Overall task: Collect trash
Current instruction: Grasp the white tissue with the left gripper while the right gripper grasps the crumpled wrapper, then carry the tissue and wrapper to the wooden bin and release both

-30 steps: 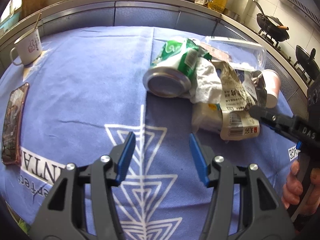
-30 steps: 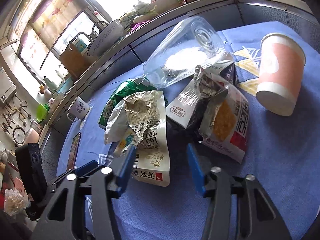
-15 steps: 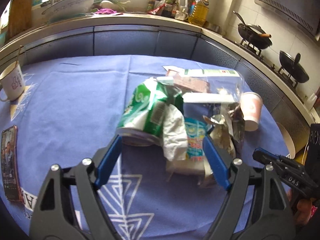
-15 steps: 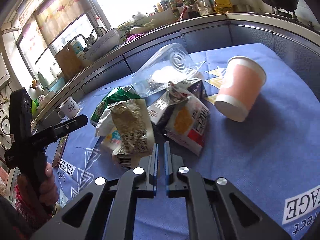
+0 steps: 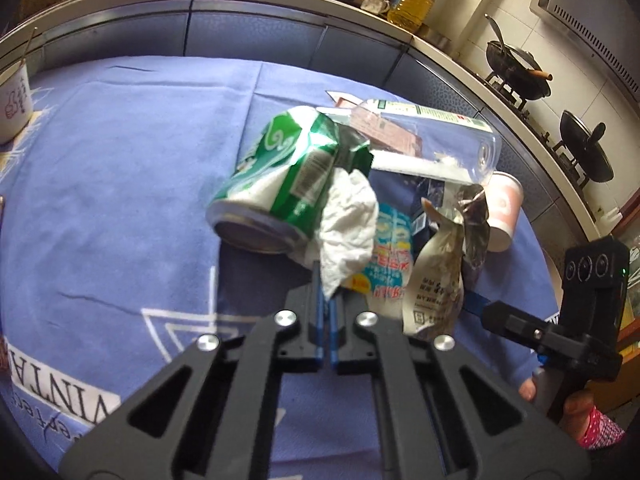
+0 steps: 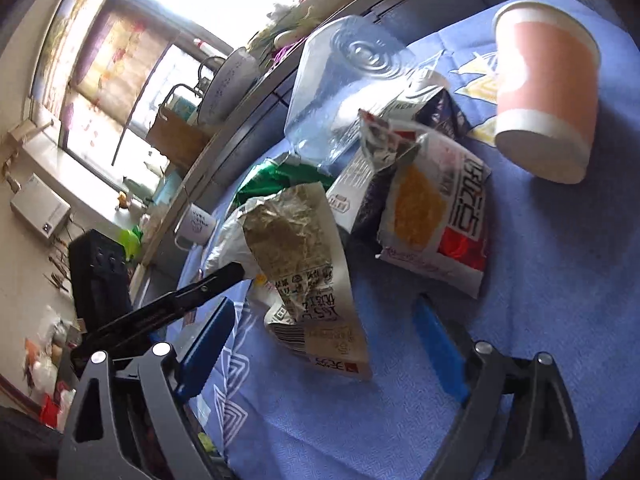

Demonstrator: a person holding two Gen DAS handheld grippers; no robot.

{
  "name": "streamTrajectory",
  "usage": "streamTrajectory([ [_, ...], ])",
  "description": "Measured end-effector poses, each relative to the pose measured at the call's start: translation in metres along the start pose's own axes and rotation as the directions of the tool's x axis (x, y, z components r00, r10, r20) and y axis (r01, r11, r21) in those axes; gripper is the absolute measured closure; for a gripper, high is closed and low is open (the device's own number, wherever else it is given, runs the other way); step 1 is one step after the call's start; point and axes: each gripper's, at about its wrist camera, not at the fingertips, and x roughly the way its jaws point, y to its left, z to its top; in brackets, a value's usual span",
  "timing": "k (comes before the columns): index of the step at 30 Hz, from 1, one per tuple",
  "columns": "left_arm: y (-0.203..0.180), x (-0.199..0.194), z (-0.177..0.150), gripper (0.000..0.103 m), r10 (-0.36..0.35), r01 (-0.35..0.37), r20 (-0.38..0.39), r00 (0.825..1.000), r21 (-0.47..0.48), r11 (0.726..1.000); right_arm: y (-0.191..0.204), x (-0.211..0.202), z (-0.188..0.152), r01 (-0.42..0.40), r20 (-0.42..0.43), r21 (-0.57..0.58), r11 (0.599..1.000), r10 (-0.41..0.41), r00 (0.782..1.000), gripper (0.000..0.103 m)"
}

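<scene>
Now the soft, light white tissue (image 5: 348, 224), draped at the green can's (image 5: 280, 184) five o'clock, is pinched at its tail by the left gripper (image 5: 327, 308), just closed, while the right gripper (image 6: 324, 344), just opened, is spread around a crinkly wrapper (image 6: 308, 272)

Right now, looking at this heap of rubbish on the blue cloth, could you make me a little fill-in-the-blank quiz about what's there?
1. The left gripper's fingers are shut on the crumpled white ____.
2. The crushed green drink can lies on its ____.
3. The pink-and-white paper cup stands ____ on the blue tablecloth.
4. The right gripper is ____, with the torn beige snack wrapper just ahead of it.

Missing words: tissue; side; upside down; open
</scene>
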Motion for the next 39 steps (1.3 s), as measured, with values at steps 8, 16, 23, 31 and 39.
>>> streamTrajectory([
  [8,0.012,-0.017,-0.057,0.083,0.089,-0.091,-0.121,0.989,-0.006,0.996,0.007,-0.001,-0.011,0.004,-0.068,-0.071,0.997,-0.009,0.998,0.094],
  [16,0.008,-0.03,-0.032,0.038,0.153,-0.153,-0.007,0.988,0.016,0.988,-0.006,-0.027,-0.023,0.016,-0.023,-0.03,0.999,-0.017,1.0,0.09],
  [23,-0.017,0.011,-0.02,0.086,0.21,-0.199,-0.029,0.977,0.205,0.958,-0.018,-0.023,-0.013,-0.012,-0.009,0.0,1.0,0.012,1.0,0.023],
  [31,-0.031,-0.031,-0.047,0.095,0.066,-0.056,-0.054,0.996,0.173,0.983,-0.008,-0.023,-0.017,-0.166,-0.078,-0.057,0.985,0.161,0.984,0.095],
  [39,-0.114,-0.032,-0.036,0.095,-0.207,0.227,-0.101,0.973,0.255,0.94,-0.039,-0.108,-0.029,-0.142,0.105,-0.094,0.985,0.152,0.983,0.101],
])
